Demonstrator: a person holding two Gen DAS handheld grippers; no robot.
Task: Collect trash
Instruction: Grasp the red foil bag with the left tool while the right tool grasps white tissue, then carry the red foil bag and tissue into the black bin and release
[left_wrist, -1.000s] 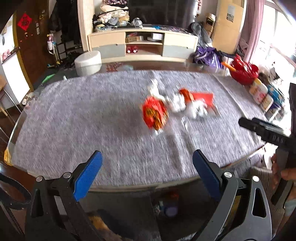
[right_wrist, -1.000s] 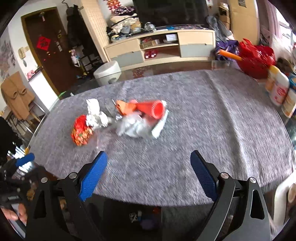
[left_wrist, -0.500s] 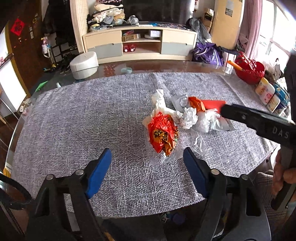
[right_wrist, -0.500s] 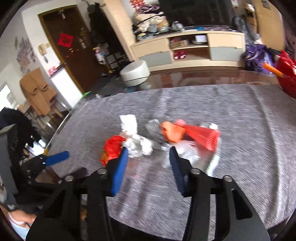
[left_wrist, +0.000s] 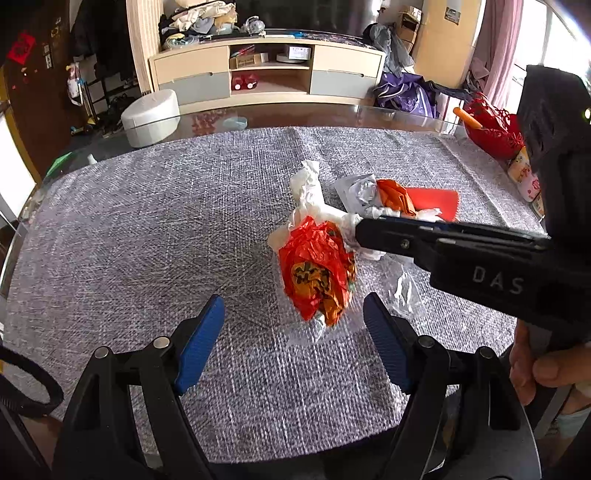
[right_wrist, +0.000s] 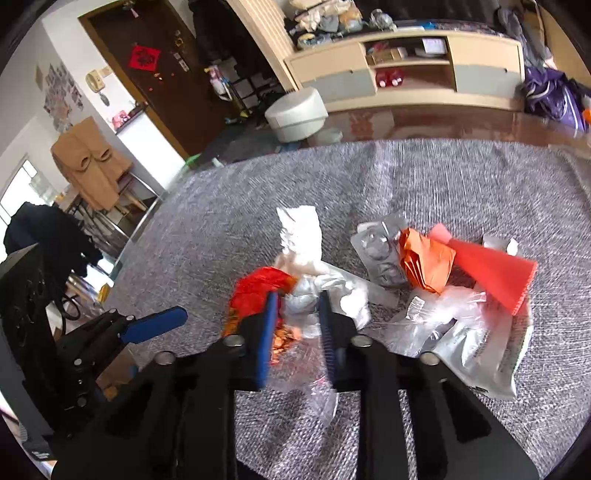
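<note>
Grey woven cloth (left_wrist: 155, 236) covers the bench, and a little heap of trash lies near the middle of it. Closest is a crumpled red wrapper (left_wrist: 317, 269) with yellow marks on it. It leans on a twisted white tissue (left_wrist: 308, 192). Just behind them are a shiny silver foil piece (right_wrist: 380, 251), a crinkled orange paper (right_wrist: 424, 262) and a flat red card (right_wrist: 495, 273), all touching or lying over each other. Clear plastic bags (right_wrist: 476, 332) spread out under the card on the near side.

The left tool (left_wrist: 293, 339) hangs over the cloth on the near side of the red wrapper. Its two blue fingers (left_wrist: 199, 339) stand spread apart, with nothing between them, and the wrapper is just past their tips.

The right tool (right_wrist: 295, 321) reaches into the heap from the side. Its jaws have just been closing and are now close together. A crumpled white wad (right_wrist: 306, 299) sits between the blue fingers (right_wrist: 267, 332), beside the red wrapper. They seem to pinch it, though that bit is blurry. In the left view its black arm crosses over the trash, and a hand (left_wrist: 535, 369) grips its handle at the right edge.

Far behind the bench stands a pale cabinet (left_wrist: 269, 74), with a red basket (left_wrist: 491, 129) off at the bench's right end.
</note>
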